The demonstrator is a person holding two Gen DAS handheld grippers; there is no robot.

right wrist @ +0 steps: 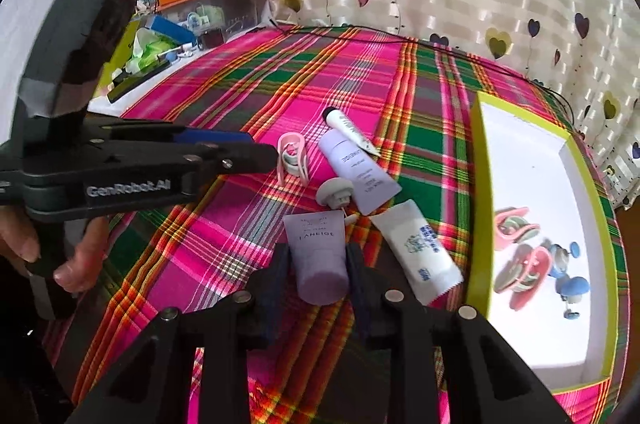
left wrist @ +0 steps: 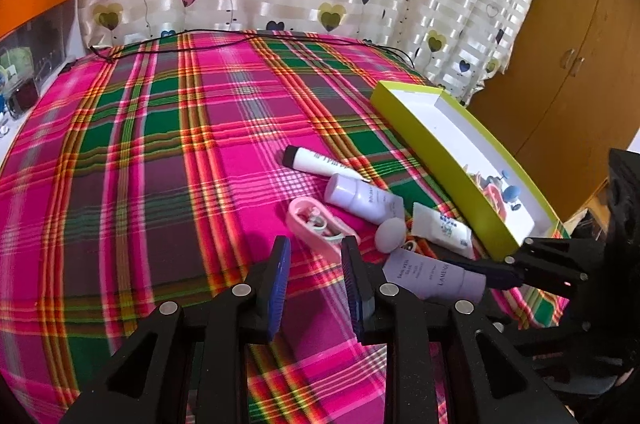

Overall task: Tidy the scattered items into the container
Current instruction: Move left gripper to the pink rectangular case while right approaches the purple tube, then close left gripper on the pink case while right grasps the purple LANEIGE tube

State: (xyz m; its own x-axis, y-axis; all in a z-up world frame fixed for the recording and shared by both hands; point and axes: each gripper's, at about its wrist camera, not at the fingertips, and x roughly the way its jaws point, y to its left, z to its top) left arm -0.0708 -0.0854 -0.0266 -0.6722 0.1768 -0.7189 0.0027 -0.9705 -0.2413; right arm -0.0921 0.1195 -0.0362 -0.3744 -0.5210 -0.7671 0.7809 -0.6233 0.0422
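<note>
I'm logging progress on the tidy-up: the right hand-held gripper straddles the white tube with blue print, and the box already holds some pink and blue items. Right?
Not quite. The right hand-held gripper straddles the purple tube, not the white tube, which lies beside it toward the box. The right wrist view shows this. The box does hold pink and blue items.

Right gripper (right wrist: 318, 274) straddled a lilac plastic tube (right wrist: 318, 256) lying on the pink-green plaid cloth (right wrist: 224, 95); contact with the pads was unclear. A lime-rimmed white box (right wrist: 478, 207) sat alongside, holding pink clips (right wrist: 516, 224).
</note>
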